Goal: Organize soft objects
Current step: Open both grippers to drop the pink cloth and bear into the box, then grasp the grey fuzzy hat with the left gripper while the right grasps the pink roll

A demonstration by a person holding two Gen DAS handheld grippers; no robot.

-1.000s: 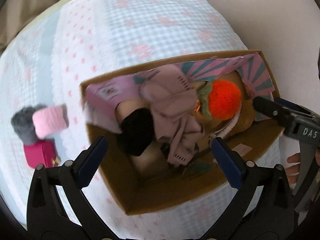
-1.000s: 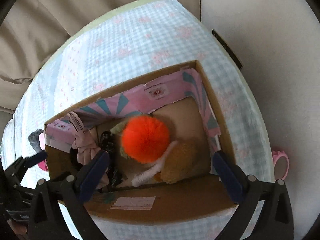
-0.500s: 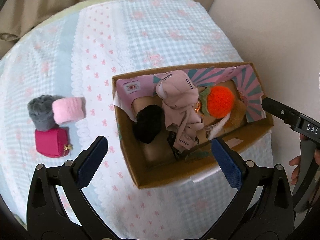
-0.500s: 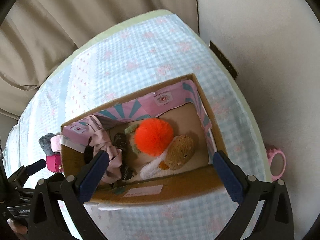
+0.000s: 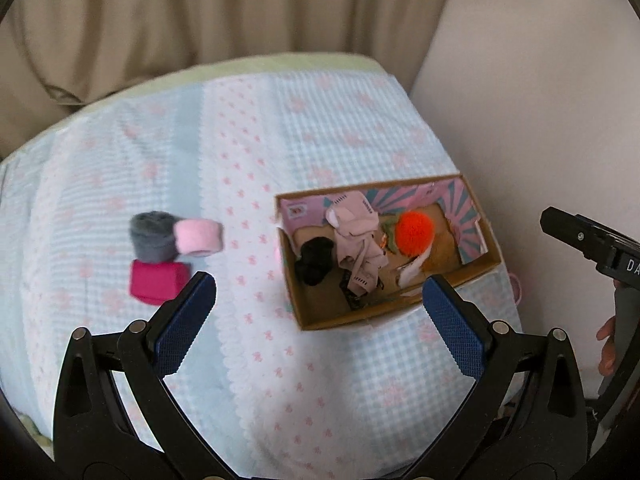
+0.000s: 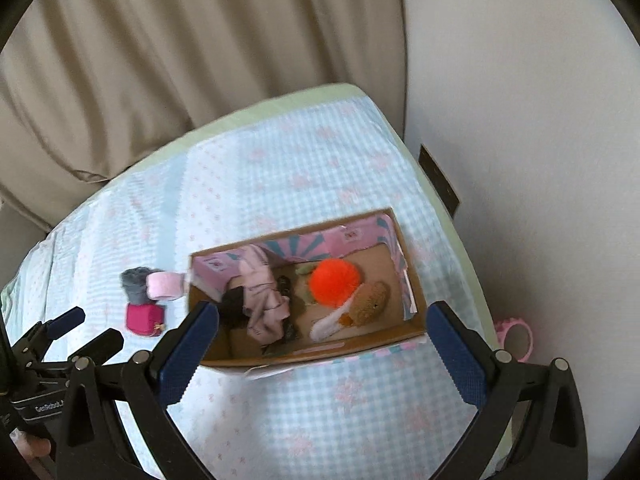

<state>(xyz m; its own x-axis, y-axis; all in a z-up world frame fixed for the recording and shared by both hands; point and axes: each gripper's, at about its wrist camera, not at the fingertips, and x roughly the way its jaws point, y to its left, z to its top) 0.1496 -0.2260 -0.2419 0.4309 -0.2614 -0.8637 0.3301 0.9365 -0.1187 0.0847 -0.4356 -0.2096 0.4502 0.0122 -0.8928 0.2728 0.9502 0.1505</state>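
A cardboard box (image 5: 476, 274) (image 6: 320, 354) sits on the bed. It holds an orange pompom (image 5: 414, 232) (image 6: 335, 282), a pale pink cloth (image 5: 356, 244) (image 6: 262, 300), a black soft item (image 5: 316, 264) and a brown plush (image 6: 370, 302). Left of the box lie a grey fuzzy roll (image 5: 150, 236) (image 6: 134, 282), a pink roll (image 5: 198, 236) (image 6: 164, 285) and a magenta pouch (image 5: 156, 288) (image 6: 144, 318). My left gripper (image 5: 320, 320) (image 6: 86, 328) is open and empty, high above the bed. My right gripper (image 6: 322, 344) is open and empty above the box's near side.
The bed has a blue checked cover with pink flowers (image 5: 300, 128). Beige curtains (image 6: 160, 60) hang behind it and a white wall (image 6: 520, 100) stands at the right. A pink ring-shaped item (image 6: 518, 336) lies at the bed's right edge.
Both grippers have pulled up and away from the box, so it looks smaller. The box's contents have not moved.
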